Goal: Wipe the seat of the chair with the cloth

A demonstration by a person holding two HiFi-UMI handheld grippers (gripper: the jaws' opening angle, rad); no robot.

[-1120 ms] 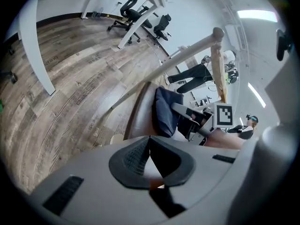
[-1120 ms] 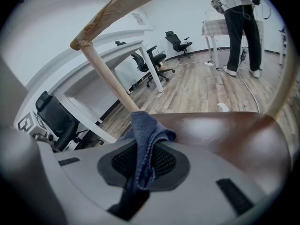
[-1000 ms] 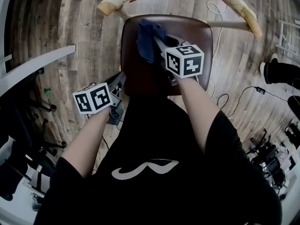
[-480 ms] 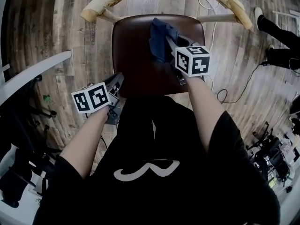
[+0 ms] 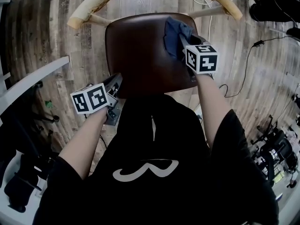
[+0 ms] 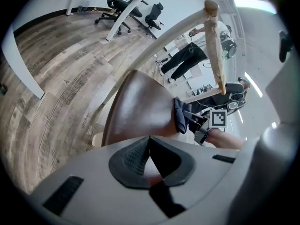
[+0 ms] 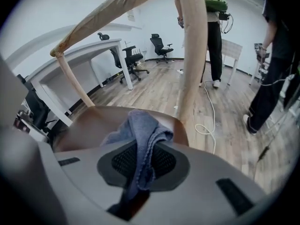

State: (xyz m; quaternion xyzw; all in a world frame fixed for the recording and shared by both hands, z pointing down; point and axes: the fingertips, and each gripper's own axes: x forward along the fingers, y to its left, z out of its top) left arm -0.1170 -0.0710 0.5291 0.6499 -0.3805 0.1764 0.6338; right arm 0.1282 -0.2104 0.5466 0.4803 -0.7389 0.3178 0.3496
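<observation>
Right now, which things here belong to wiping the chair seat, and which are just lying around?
Job: brown chair seat; blue cloth, clamped in the right gripper; left gripper, shut and empty near the seat's front edge.
Lying about: white cable on the floor; black office chairs; white table.

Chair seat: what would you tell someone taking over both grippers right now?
Left gripper: jaws together, empty, by the seat's front left edge.
Right gripper: shut on the blue cloth, which rests on the seat's far right corner.
Done: cloth is gripped and on the seat. How much has been wiped doesn't show.
To do: sweep the cloth over the rest of the seat, probably leftward and toward the front.
</observation>
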